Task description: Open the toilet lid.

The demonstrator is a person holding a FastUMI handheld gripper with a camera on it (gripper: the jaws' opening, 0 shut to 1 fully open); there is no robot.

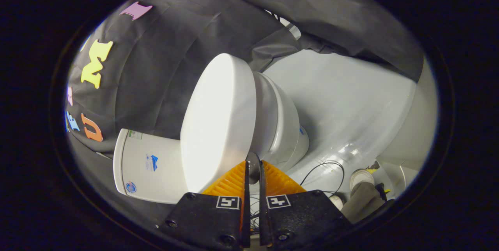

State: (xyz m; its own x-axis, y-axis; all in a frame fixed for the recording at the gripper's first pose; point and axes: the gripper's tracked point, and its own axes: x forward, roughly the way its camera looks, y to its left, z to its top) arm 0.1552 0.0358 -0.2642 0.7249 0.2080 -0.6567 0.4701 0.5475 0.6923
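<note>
1. Gripper [254, 167]: fingers nearly together, pinching the front rim of the glossy white oval plastic toilet lid [218, 122]; both fingers appear to press on the rim edge, so it reads as clamped on the lid.
2. Lid position: directly ahead of the fingers, its broad top face toward the black cloth wall [156, 79]; it looks a little parted from the white seat and ceramic bowl [280, 126] on its other side, though the fisheye tilt makes the angle hard to judge.
3. Step in hand, as a judgement: grasp made, swing just begun or about to begin; lid not yet resting back against the white rectangular cistern [148, 169] behind it.
4. Next move calls for: arc around the rear hinge rather than a straight pull; hold the pinch so the smooth rim does not slip; ease off near the cistern.
5. Writing: small blue logo marks and a small sticker on the cistern; too small to read; no brand legible.
6. Nearby: thin black cable [323, 169] on the pale glossy floor [343, 99] beside the bowl base; clear of the lid path.
</note>
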